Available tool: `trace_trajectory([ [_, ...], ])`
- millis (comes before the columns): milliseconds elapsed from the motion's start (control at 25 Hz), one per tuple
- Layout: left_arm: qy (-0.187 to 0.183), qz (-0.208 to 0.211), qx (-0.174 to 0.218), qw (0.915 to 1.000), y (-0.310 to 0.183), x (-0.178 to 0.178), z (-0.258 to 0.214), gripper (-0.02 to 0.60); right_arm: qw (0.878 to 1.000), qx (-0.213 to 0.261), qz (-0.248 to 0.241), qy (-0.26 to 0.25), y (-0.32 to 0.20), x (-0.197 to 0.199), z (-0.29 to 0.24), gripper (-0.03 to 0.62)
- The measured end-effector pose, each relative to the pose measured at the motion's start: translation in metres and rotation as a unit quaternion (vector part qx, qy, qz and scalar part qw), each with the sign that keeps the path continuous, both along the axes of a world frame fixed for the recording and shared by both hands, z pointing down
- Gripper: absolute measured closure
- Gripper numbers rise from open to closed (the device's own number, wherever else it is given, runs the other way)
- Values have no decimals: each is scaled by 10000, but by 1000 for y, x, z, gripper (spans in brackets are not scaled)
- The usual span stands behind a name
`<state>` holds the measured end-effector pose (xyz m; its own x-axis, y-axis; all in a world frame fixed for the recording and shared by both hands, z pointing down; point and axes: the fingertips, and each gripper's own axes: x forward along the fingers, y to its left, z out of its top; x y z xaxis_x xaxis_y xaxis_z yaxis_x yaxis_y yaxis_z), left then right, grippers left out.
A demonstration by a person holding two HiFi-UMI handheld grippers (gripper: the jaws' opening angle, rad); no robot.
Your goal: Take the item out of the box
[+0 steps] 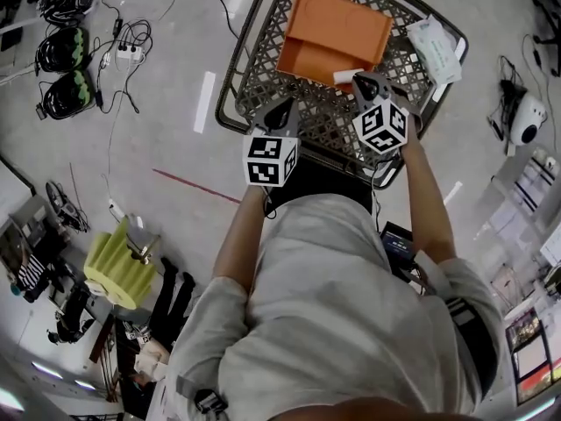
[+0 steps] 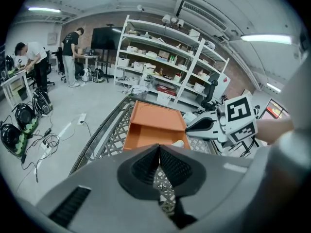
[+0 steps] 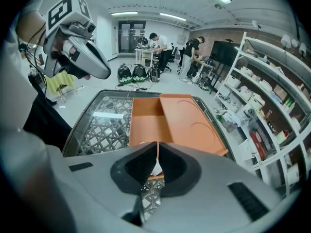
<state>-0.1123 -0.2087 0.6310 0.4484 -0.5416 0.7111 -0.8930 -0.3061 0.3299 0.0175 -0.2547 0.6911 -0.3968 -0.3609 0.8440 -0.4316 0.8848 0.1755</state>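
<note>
- The item (image 1: 344, 76), a small white thing, lay in the orange box (image 1: 307, 58) at the tray's near edge, closest to the person.
- The box stood open: its shallow tray sat beside the flat lid (image 1: 349, 24), which lay spread out next to it with round shapes pressed into its inner face.
- The box rested inside a grey lattice basket (image 1: 254, 77), towards its far end.
- The right gripper (image 1: 368, 82) pointed steeply down just beside the item. Its jaws were closed tip to tip, with nothing seen pinched between them. In the right gripper view the item showed through the gap behind the tips, and whether it was touched could not be told.
- The left gripper (image 1: 282, 105) hung over the lattice short of the box, apart from the item. Its jaws were also closed and empty.
- A white packet (image 1: 434, 49) lay on the basket's right rim.
- The basket stood on a grey floor (image 1: 175, 147), with cables and dark packs (image 1: 63, 51) to the left and a yellow folded thing (image 1: 114, 266) nearer the person.
- White shelving (image 2: 165, 67) and two people (image 2: 73, 52) at desks stood in the background.
</note>
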Motion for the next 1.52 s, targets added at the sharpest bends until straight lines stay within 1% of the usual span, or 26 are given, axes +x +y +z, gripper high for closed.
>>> trace_trajectory([
  [200,11,-111,-139,9998,6,-2,9,571,9995,-109,-241,166,-2,-3,12,588],
  [360,32,-190,-207,9996,10,-2,14,571,9957,11,-697,610,-2,-4,25,588],
  [440,33,-215,-227,9995,11,-4,16,571,9919,-28,-963,823,0,-5,32,586],
  [480,28,-228,-237,9995,11,-5,17,571,9898,-96,-1093,911,2,-6,36,572],
  [520,23,-240,-244,9994,12,-6,17,571,9874,-190,-1218,994,5,-6,40,518],
  [560,19,-252,-248,9994,12,-7,18,571,9847,-299,-1336,1076,9,-6,44,486],
  [680,3,-289,-268,9992,15,-11,18,571,9766,-528,-1630,1301,17,-6,55,485],
  [800,-3,-310,-294,9991,17,-13,20,571,9707,-588,-1822,1452,19,-6,63,485],
  [1120,1,-346,-357,9988,21,-15,24,571,9564,-761,-2212,1747,20,-11,80,457],
  [1240,-14,-355,-365,9987,22,-16,24,571,9552,-727,-2232,1801,16,-11,84,456],
  [1520,-77,-437,-410,9982,23,-21,26,571,9548,-835,-2208,1807,14,-11,91,457],
])
